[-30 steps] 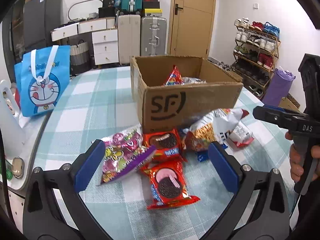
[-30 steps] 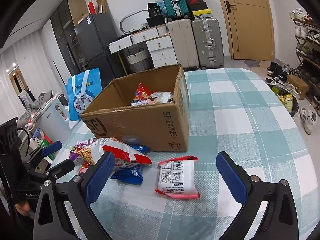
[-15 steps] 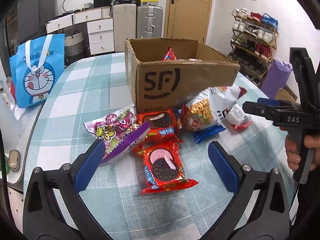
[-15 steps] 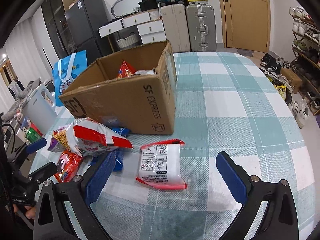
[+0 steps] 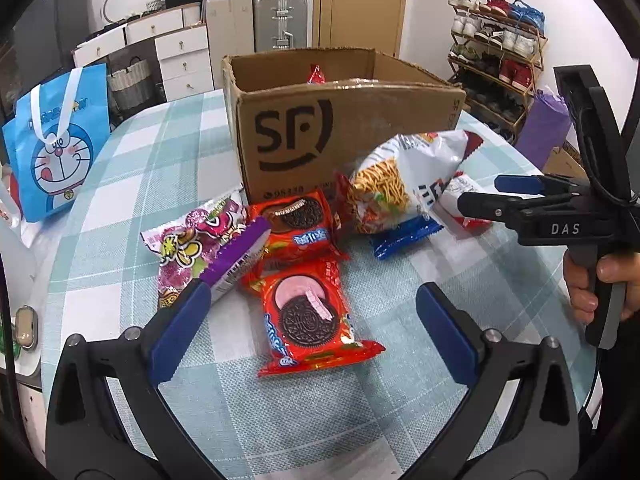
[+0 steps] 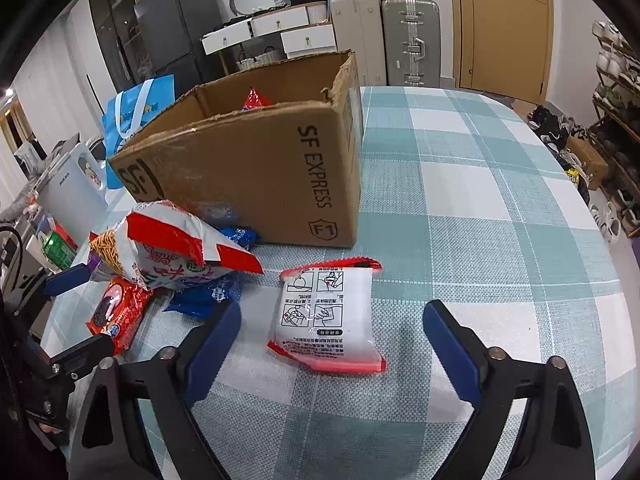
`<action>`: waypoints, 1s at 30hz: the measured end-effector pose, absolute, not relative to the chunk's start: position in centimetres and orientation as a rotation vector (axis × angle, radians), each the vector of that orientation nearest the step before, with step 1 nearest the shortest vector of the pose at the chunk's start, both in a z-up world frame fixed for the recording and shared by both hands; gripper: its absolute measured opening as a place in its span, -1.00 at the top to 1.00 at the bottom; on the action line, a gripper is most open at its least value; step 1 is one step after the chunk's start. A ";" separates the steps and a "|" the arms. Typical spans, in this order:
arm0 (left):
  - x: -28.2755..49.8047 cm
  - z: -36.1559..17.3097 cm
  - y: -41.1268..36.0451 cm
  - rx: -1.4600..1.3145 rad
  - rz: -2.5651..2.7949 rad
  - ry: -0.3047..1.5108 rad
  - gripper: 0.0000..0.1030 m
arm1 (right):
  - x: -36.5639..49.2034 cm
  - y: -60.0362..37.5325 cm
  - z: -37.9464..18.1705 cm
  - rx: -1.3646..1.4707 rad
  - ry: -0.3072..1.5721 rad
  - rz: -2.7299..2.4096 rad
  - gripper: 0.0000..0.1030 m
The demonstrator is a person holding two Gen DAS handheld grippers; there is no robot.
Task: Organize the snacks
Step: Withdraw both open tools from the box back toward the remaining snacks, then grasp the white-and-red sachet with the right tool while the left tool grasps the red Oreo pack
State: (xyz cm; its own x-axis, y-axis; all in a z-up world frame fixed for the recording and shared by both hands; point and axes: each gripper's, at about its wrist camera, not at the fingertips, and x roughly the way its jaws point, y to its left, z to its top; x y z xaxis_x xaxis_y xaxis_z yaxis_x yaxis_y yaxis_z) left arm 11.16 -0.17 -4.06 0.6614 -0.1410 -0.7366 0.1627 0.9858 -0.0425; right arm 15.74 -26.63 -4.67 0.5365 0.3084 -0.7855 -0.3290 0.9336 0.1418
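Cardboard box (image 5: 344, 128) is your landmark, standing open on the checked table (image 6: 500, 200), with a red packet or two already showing inside. Over the last second both of your grippers have dropped closer to the loose snacks in front of it, so each now frames a target and the next pick looks near. Right against the box front leans the big noodle bag (image 5: 400, 176), with a blue wrapper (image 5: 404, 236) poking out beneath it. Left of that bag lies the purple candy bag (image 5: 208, 244), touching the box's lower corner. Two red cookie packs come next: one (image 5: 296, 220) against the box, the other (image 5: 312, 316) just nearer you, centred ahead of your left gripper (image 5: 312, 332), whose fingers are spread wide and hold nothing. Off the box's right corner, the small white-and-red sachet (image 6: 328, 316) lies alone, squarely ahead of your right gripper (image 6: 332, 340), equally wide and empty.
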 end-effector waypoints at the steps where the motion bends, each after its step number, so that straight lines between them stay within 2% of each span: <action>1: 11.2 -4.2 -0.2 0.030 -0.171 0.834 -0.99 | 15.7 -26.6 -4.8 -0.025 0.935 0.383 -0.63; 10: 11.5 -4.9 0.0 0.034 -0.176 0.849 -0.99 | 15.7 -26.1 -5.4 -0.044 0.942 0.392 -0.51; 14: 11.5 -5.0 -0.1 0.034 -0.180 0.857 -0.99 | 15.6 -25.9 -5.5 -0.045 0.944 0.404 -0.33; 19: 11.4 -5.2 -0.3 0.037 -0.190 0.864 -0.99 | 15.5 -25.8 -5.6 -0.055 0.937 0.411 -0.23; 23: 11.6 -5.4 -0.2 0.026 -0.195 0.870 -0.99 | 15.4 -25.8 -5.5 -0.053 0.933 0.406 0.02; 30: 11.8 -5.7 -0.1 0.015 -0.201 0.883 -0.99 | 15.2 -26.1 -4.9 -0.036 0.910 0.426 0.12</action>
